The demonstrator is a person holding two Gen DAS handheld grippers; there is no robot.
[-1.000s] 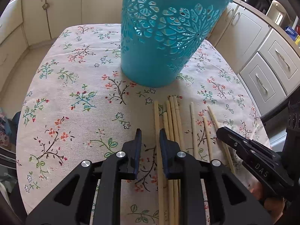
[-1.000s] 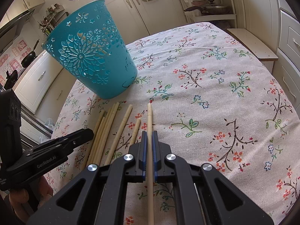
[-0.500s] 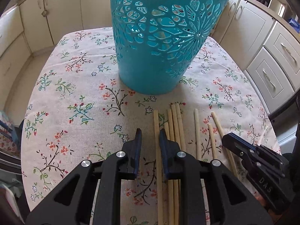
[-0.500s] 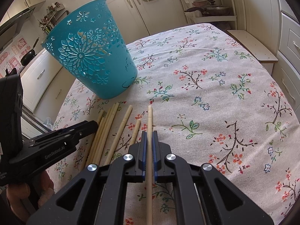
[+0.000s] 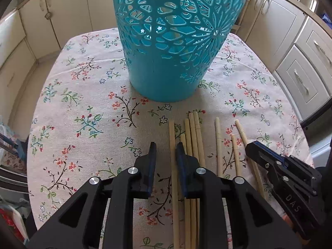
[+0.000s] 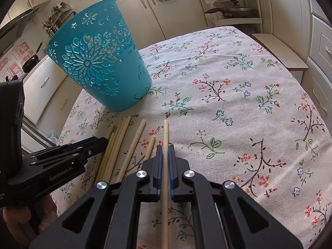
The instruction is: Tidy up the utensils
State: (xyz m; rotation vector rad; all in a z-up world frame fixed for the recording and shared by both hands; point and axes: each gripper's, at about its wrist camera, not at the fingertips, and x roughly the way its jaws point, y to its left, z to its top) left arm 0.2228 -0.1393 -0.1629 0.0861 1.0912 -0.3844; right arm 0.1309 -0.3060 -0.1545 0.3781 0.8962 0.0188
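Note:
A teal cut-out basket (image 5: pixel 170 51) (image 6: pixel 99 66) stands upright on the floral tablecloth (image 5: pixel 83 124) (image 6: pixel 228 83). Several bamboo chopsticks (image 5: pixel 193 137) (image 6: pixel 116 141) lie side by side in front of it. My left gripper (image 5: pixel 166 150) (image 6: pixel 102 142) is open, hovering over the leftmost chopstick (image 5: pixel 171 141), which shows in the gap close to the right finger. My right gripper (image 6: pixel 165 147) (image 5: pixel 250 147) is shut on the rightmost chopstick (image 6: pixel 165 130), low over the cloth, with the stick pointing at the far side of the table. In the left wrist view that stick is hidden behind its fingers.
Cream cabinets and drawers (image 5: pixel 300 78) ring the table closely. A low wooden ledge (image 6: pixel 278 49) and a shelf with a pan (image 6: pixel 230 12) lie beyond the far right edge. A hand (image 6: pixel 22 217) holds the left gripper at the near left corner.
In the left wrist view the basket has grown larger and nearer as my left gripper eased forward along the chopsticks. The right gripper stays still, shut on its chopstick.

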